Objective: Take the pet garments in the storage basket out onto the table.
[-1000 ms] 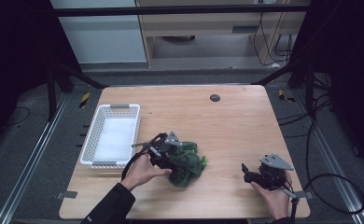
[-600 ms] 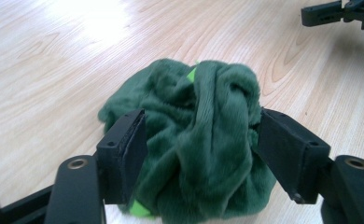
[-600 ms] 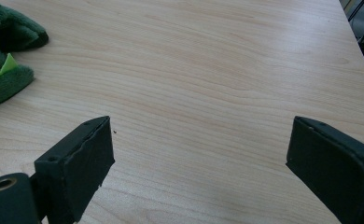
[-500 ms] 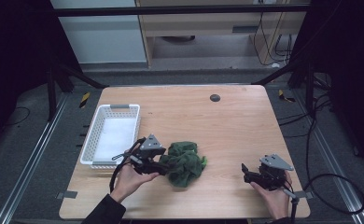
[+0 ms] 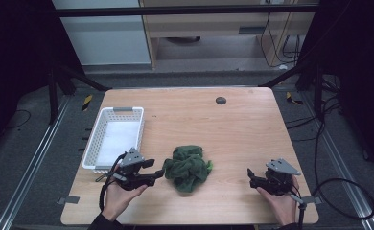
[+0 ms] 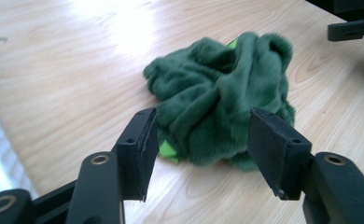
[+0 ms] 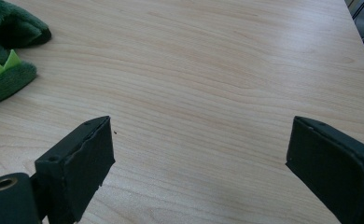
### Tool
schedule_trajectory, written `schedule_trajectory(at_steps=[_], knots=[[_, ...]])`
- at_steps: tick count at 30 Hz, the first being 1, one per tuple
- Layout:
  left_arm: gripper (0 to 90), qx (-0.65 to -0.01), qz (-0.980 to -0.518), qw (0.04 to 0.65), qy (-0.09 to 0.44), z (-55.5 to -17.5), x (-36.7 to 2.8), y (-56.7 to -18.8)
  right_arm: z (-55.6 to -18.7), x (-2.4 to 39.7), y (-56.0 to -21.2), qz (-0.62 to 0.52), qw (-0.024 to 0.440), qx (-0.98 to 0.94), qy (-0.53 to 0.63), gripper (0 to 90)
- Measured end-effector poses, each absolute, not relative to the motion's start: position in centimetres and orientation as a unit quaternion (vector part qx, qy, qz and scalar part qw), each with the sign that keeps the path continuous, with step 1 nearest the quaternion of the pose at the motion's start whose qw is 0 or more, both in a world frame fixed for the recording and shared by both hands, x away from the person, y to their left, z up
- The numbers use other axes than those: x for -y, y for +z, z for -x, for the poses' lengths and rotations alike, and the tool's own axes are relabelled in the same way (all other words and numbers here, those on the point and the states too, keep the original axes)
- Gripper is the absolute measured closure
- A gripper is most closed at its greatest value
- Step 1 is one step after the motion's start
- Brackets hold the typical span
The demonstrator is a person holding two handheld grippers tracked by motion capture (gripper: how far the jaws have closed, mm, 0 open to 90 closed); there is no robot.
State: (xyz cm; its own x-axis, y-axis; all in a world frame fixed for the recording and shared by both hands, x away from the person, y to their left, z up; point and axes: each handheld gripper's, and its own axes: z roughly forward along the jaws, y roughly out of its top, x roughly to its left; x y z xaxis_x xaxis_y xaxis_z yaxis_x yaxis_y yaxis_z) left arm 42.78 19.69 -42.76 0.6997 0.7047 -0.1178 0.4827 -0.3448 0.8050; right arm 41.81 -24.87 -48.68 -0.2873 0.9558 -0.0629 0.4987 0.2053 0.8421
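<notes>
The green plush cloth lay crumpled on the table, slightly toward the near edge from its middle, with a bright green tag peeking out at its side. A second earlier the left gripper had been right over it, among its folds; it had since let go and drawn back toward nine o'clock, so that it sat just beside the heap, at its nine-o'clock edge, jaws pointing at three o'clock. In the left gripper view the jaws stood partly spread, having just been closing, with nothing between them; the cloth lay just beyond the tips, untouched. The right gripper had kept its place near the table's near right corner, at the cloth's three to four o'clock and well apart from it, jaws spread wide over bare wood. The white basket stood at the cloth's ten o'clock. By my reading, the cloth had been released and the left gripper was lining up for a fresh pinch at its edge.
</notes>
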Motion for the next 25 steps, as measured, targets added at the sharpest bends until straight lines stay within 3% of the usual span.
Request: schedule_trajectory(at_steps=[25], knots=[[47.3, -0.415, -0.784, 0.436, 0.151, -39.7, -24.0, -46.0, -41.5, 24.4, -48.8, -0.499, 0.306, -0.722, 0.369, 7.2]])
